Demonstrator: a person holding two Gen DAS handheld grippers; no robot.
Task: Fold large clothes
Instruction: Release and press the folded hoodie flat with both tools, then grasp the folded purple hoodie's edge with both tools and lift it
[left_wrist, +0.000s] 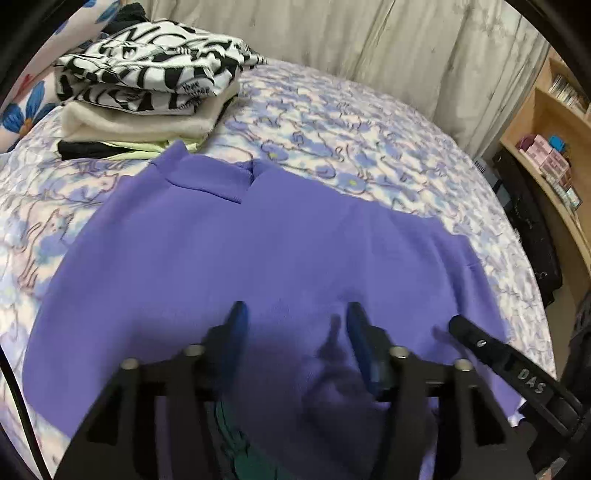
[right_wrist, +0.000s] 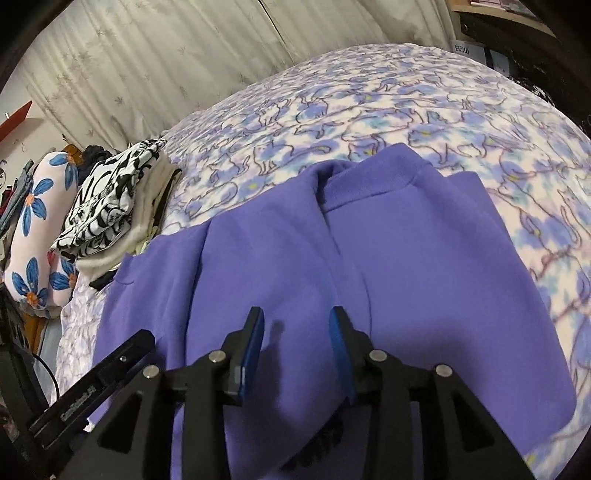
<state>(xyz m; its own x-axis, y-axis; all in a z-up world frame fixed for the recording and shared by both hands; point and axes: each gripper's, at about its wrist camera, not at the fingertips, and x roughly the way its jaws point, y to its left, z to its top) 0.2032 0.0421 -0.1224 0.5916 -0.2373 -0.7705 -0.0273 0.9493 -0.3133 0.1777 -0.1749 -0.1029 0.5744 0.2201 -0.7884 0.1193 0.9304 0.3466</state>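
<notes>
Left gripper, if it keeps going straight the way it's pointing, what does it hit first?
Most likely the purple garment spread on the bed: the left gripper points down at its cloth with open jaws and nothing between. How far away the cloth is is unclear.

The right gripper (right_wrist: 297, 314) hangs over a purple sweatshirt (right_wrist: 369, 258) spread on the bed (right_wrist: 369, 110), blue fingers (right_wrist: 255, 332) parted, nothing between them. Folded clothes (right_wrist: 110, 206) lie beyond-left of the fingers.

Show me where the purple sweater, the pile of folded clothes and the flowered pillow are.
purple sweater (left_wrist: 258, 251): left wrist view, middle of its spread body.
pile of folded clothes (left_wrist: 147, 77): left wrist view, black-and-white top garment.
flowered pillow (right_wrist: 37, 229): right wrist view, its middle.
</notes>
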